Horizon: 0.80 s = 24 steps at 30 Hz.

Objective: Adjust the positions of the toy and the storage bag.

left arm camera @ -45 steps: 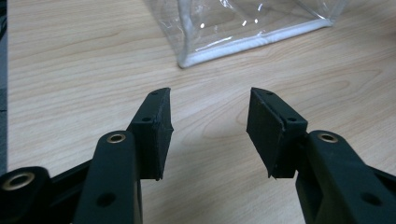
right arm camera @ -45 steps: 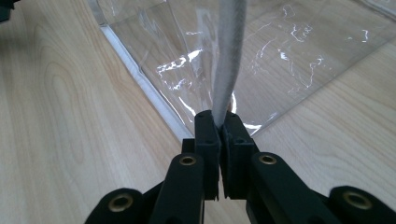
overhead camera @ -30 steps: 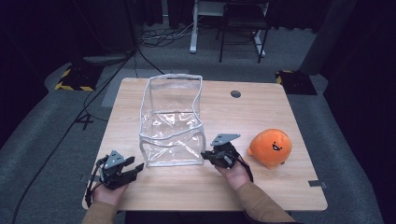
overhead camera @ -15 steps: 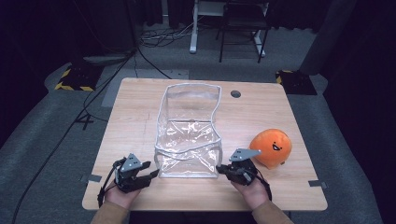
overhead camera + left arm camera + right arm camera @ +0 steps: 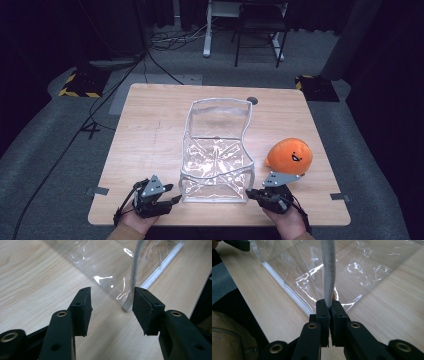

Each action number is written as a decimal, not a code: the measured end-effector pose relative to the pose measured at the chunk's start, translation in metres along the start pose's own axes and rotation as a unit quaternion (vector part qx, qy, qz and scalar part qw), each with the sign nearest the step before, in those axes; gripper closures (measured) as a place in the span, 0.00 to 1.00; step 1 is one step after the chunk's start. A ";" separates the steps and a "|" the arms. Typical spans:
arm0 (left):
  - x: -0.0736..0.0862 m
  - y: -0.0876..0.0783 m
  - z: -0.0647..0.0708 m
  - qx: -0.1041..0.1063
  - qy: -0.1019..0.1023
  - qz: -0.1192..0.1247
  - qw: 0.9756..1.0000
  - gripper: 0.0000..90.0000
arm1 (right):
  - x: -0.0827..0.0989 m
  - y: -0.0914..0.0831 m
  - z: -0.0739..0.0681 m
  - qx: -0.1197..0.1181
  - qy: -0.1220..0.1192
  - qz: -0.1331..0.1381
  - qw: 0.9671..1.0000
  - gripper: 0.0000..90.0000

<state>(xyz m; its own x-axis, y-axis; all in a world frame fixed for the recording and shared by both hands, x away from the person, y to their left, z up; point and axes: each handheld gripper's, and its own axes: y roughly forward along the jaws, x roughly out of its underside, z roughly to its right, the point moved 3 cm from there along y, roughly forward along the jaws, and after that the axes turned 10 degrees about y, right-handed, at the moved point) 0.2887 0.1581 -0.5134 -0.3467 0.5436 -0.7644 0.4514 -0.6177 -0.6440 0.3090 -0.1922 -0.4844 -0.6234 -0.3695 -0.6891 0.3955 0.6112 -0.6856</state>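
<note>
since a second ago both hands have drawn back to the table's (image 5: 150, 135) near edge, dragging the clear plastic bag with white trim (image 5: 216, 150) along. the right gripper (image 5: 254, 193) pinches the bag's white edge strip (image 5: 328, 272); the left gripper (image 5: 176, 199) gapes beside its corner. no readable writing. farther right sits an orange round plush toy with a face (image 5: 290, 155).

Clear bag (image 5: 216, 165) dragged nearer table edge; left gripper (image 5: 170, 200) released its corner.
</note>
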 end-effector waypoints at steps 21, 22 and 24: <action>-0.004 0.003 0.013 0.019 0.016 0.001 1.000 0.55 | 0.036 -0.038 0.003 0.015 0.027 -0.012 0.999 0.95; -0.004 0.003 0.013 0.018 0.015 0.000 1.000 0.55 | 0.036 -0.038 0.002 0.015 0.028 -0.013 0.999 0.95; -0.004 0.004 0.011 0.016 0.020 -0.001 1.000 0.55 | 0.037 -0.039 0.002 0.015 0.029 -0.012 0.999 0.95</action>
<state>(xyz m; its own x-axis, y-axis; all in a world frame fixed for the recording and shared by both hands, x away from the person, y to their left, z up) 0.2834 0.1468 -0.5132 -0.3129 0.5666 -0.7623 0.4240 -0.6348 -0.6459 0.2716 -0.2313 -0.4838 -0.6707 -0.3428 -0.6577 0.3994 0.5803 -0.7097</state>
